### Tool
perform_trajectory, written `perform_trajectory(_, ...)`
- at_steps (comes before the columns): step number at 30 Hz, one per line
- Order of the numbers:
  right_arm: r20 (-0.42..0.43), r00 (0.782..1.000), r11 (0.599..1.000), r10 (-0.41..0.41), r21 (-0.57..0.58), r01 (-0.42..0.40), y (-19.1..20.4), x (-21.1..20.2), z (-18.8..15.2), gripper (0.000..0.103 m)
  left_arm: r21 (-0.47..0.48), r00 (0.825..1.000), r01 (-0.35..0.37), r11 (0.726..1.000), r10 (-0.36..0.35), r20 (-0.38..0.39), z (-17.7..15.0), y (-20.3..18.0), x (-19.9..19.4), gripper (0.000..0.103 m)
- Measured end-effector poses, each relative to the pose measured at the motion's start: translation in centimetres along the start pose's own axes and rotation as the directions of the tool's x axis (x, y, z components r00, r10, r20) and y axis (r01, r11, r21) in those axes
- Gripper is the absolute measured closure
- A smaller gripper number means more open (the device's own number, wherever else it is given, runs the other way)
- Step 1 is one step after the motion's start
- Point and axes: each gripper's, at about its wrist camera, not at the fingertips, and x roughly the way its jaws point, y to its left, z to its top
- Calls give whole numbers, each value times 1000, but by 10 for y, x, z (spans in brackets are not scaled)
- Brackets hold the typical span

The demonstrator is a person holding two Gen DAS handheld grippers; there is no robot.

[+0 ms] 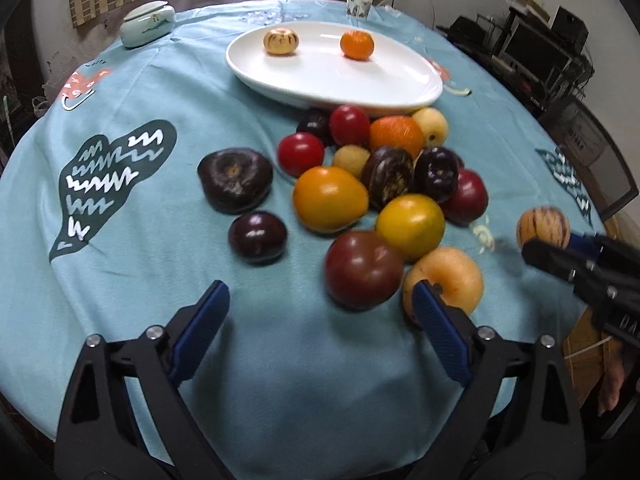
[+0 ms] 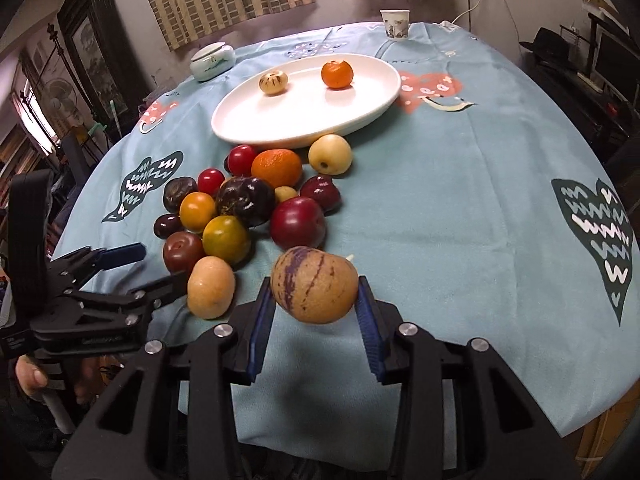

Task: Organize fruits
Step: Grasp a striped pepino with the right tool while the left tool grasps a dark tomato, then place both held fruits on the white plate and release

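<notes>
Spread wide, my left gripper (image 1: 320,320) hung low over the worktop (image 1: 140,240), its right finger just beside a pale yellow fruit (image 1: 448,276) at the near edge of the fruit pile (image 1: 360,184), likely my next pick.

Seen from the right wrist, my right gripper (image 2: 316,312) pinched a striped melon-like fruit (image 2: 314,284), clear of the cloth, probably bound for the white plate (image 2: 360,116) where a similar striped fruit (image 2: 273,82) and an orange (image 2: 337,74) sat apart.

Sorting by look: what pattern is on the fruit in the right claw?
Tan skin with purple stripes on the round fruit; clearest in the right wrist view.
</notes>
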Motion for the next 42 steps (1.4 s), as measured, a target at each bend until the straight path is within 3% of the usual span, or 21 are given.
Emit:
perform_trajectory(5, -9, 1000, 1000, 21, 16, -21, -6, -3, -3, 62, -20, 998, 60, 998, -60, 8, 5, -7, 4, 47)
perform_trajectory(7, -6, 1000, 999, 24, 25, -24, -9, -5, -4, 62, -21, 998, 63, 998, -63, 9, 5, -9, 6, 51)
perform_trajectory(9, -5, 1000, 999, 29, 31, -28, -9, -6, -5, 62, -29, 997, 83, 996, -83, 2, 4, -9, 7, 63)
perform_trajectory(19, -10, 999, 999, 47, 8, -47, 2, -5, -5, 62, 7, 997, 81, 997, -80, -11, 1, -15, 7, 63)
perform_trajectory(31, 18, 998, 998, 65, -12, -65, 12, 1, 20, 62, 8, 993, 94, 996, -94, 68, 20, 1, -23, 63)
perform_trajectory(37, 9, 997, 996, 72, -48, -72, 15, 19, 59, 62, 6, 993, 72, 997, -72, 94, 69, 14, -23, 63)
perform_trajectory(42, 16, 998, 993, 65, -97, -63, 21, 42, 121, 62, 12, 994, 20, 1000, -21, 105, 144, 28, -2, 63)
